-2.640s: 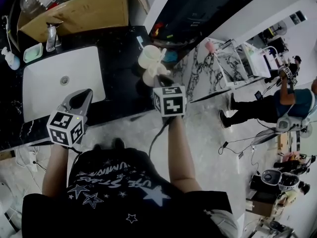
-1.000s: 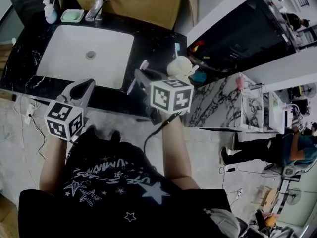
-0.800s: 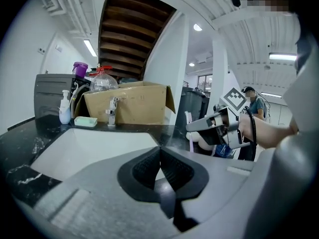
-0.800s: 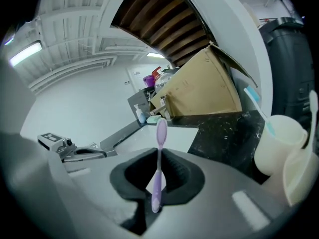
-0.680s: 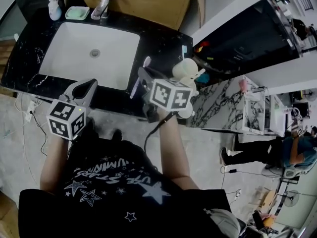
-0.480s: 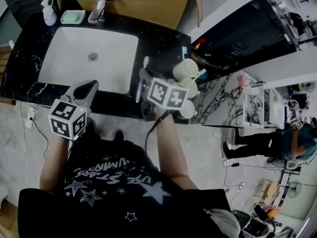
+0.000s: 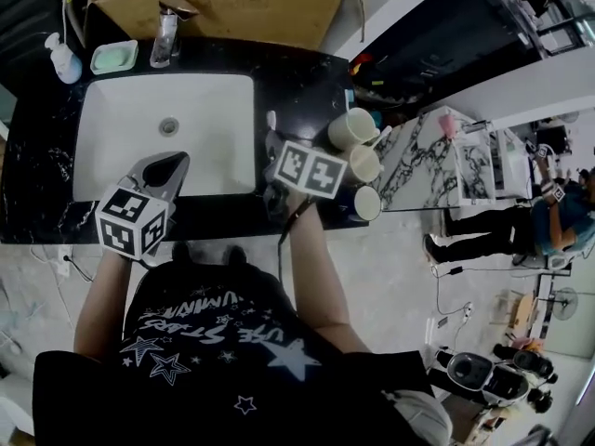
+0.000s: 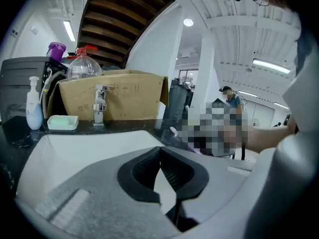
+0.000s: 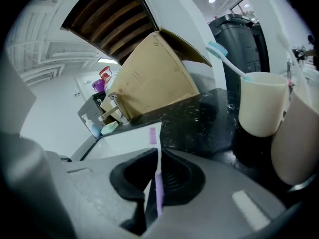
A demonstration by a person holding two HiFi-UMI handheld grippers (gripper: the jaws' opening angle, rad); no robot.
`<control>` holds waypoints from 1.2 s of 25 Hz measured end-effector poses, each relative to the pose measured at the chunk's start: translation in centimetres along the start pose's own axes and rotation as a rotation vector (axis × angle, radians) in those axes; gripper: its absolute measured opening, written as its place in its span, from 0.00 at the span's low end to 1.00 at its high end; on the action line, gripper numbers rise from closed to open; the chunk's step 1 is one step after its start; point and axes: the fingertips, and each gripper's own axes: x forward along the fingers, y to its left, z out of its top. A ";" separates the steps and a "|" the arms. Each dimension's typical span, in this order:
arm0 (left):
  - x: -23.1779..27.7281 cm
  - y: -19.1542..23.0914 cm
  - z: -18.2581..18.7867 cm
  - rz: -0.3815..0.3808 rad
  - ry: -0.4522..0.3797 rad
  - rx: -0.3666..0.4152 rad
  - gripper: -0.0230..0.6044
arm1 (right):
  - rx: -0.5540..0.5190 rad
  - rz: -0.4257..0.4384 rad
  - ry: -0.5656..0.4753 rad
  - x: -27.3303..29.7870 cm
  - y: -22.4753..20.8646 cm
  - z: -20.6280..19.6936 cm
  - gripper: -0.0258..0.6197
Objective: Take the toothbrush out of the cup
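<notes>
My right gripper (image 9: 158, 152) is shut on a pink-and-white toothbrush (image 9: 153, 136), whose bristle head sticks out past the jaws. In the head view this toothbrush (image 7: 271, 120) points over the black counter between the sink and the cups, clear of every cup, ahead of my right gripper (image 7: 272, 145). A cream cup (image 9: 261, 103) to the right still holds a teal toothbrush (image 9: 223, 55). Three cups (image 7: 351, 128) stand in a row on the counter's right end. My left gripper (image 7: 165, 168) hovers over the sink's front edge, its jaws shut (image 8: 160, 151) with nothing between them.
A white sink (image 7: 121, 119) fills the counter's left half, with a tap (image 7: 165, 28), a green soap dish (image 7: 113, 56) and a pump bottle (image 7: 61, 60) behind it. A cardboard box (image 7: 223, 7) stands at the back. A second cream cup (image 9: 299, 138) is at the far right.
My right gripper was down at the cups; it has drawn back left with the toothbrush and now holds it beside the sink. The left gripper has barely moved.
</notes>
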 end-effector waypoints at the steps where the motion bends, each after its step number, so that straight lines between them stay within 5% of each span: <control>1: 0.2 0.4 0.1 -0.014 0.004 0.004 0.05 | 0.006 -0.021 0.001 0.3 -0.2 0.1 0.09; 18: 1.3 4.6 -0.5 -0.134 0.034 -0.004 0.05 | -0.082 -0.309 0.067 2.8 -1.4 -1.0 0.09; 30: 0.1 5.8 -0.8 -0.145 0.037 -0.008 0.05 | -0.132 -0.366 0.055 1.8 -1.5 -0.7 0.18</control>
